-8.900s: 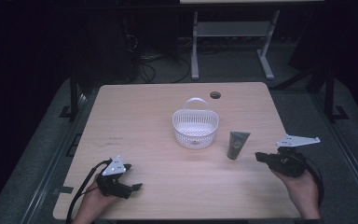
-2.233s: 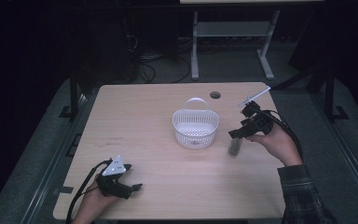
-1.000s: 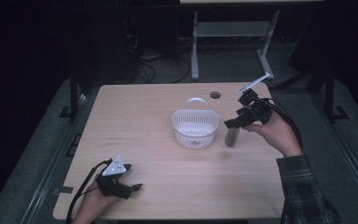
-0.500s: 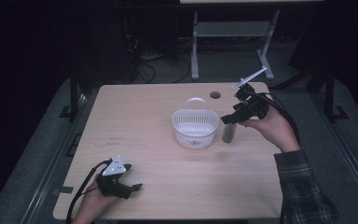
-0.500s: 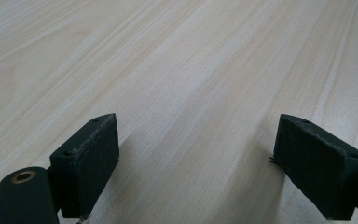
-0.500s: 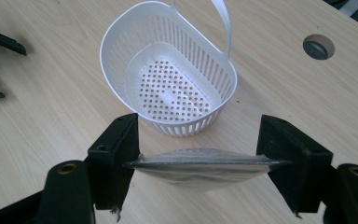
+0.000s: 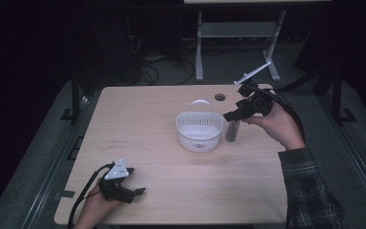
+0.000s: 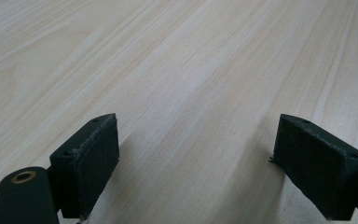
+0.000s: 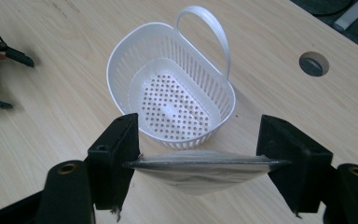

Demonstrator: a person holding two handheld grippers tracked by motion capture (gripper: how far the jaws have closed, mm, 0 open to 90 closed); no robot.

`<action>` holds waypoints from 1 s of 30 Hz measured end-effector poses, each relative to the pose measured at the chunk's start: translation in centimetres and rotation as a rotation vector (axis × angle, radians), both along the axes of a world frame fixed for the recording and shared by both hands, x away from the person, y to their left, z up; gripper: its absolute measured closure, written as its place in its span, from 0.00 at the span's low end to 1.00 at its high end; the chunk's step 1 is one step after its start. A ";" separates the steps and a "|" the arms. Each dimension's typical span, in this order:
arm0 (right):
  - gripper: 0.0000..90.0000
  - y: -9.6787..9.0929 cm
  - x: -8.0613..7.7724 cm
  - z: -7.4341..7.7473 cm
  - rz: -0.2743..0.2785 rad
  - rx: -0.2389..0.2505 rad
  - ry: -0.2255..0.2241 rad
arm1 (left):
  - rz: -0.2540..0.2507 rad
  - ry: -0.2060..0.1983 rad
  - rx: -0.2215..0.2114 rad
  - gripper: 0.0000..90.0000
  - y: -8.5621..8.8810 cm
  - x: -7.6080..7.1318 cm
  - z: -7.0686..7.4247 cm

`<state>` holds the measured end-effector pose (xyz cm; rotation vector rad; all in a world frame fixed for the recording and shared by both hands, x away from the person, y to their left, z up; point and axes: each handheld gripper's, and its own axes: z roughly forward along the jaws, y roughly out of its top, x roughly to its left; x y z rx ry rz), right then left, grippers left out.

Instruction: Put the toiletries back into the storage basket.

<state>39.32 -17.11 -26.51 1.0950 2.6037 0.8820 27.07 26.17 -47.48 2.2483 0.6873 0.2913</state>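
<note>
I count two black hand-held grippers, one basket and one tube on my table. My right gripper (image 7: 232, 116) is raised over the far right part of the table, and its jaws are closed partway onto the flat crimped end of a single dark grey squeeze tube (image 7: 232, 130), which hangs down just right of the basket; in the right gripper view the tube (image 9: 205, 170) spans the whole gap between the two pads (image 9: 116, 156), its crimped edge touching both. Whether the tube's lower end touches the tabletop I cannot tell. The one white perforated plastic basket (image 7: 199, 131) with its arched handle stands upright near the table's middle; in the right gripper view the basket (image 9: 170, 102) sits just beyond the tube. My left gripper (image 7: 134, 194) rests near the front left edge, jaws spread wide with nothing between them; its own view shows the left gripper (image 8: 196, 168) over bare wood grain. The surface is one light wooden table (image 7: 143, 119) with a single round cable hole (image 7: 219, 97) near its far edge. Around it the room is dark, with grey floor, a white metal stand (image 7: 238, 33) behind the table and loose cables (image 7: 159, 67) on the floor.
</note>
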 end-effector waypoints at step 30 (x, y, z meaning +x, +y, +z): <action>0.33 1.8 1.0 2.7 0.024 0.013 -0.034 | -0.003 0.002 -0.001 0.15 0.0 0.0 0.0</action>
